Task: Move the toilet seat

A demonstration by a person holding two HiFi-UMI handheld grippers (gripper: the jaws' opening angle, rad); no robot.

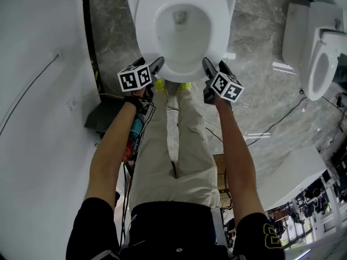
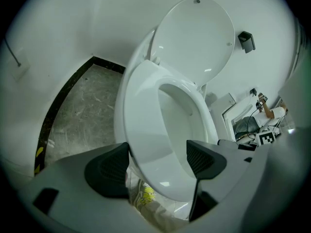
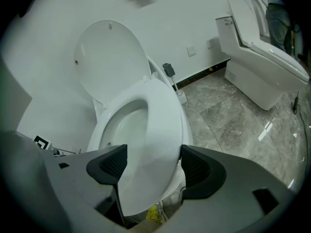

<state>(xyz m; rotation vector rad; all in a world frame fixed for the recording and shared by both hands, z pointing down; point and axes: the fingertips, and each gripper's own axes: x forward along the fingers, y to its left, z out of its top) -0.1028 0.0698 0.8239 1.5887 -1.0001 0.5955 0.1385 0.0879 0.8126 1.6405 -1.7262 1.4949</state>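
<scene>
The white toilet seat (image 1: 143,37) lies over the bowl, and the lid (image 2: 197,38) stands upright against the wall. My left gripper (image 1: 155,69) is at the seat's front left. In the left gripper view (image 2: 158,166) the seat rim (image 2: 146,115) fills the gap between its dark pads, and the gripper is shut on it. My right gripper (image 1: 210,68) is at the front right. In the right gripper view (image 3: 150,166) one pad sits at the inner edge and one at the outer edge of the seat (image 3: 160,120), so this gripper is shut on it too.
A second white toilet (image 1: 320,53) stands to the right on the grey marble floor (image 1: 260,31). A white wall (image 1: 38,91) runs close along the left, with a dark box (image 1: 103,118) at its foot. Cables (image 1: 282,118) cross the floor. The person's shoes (image 1: 171,85) touch the bowl's front.
</scene>
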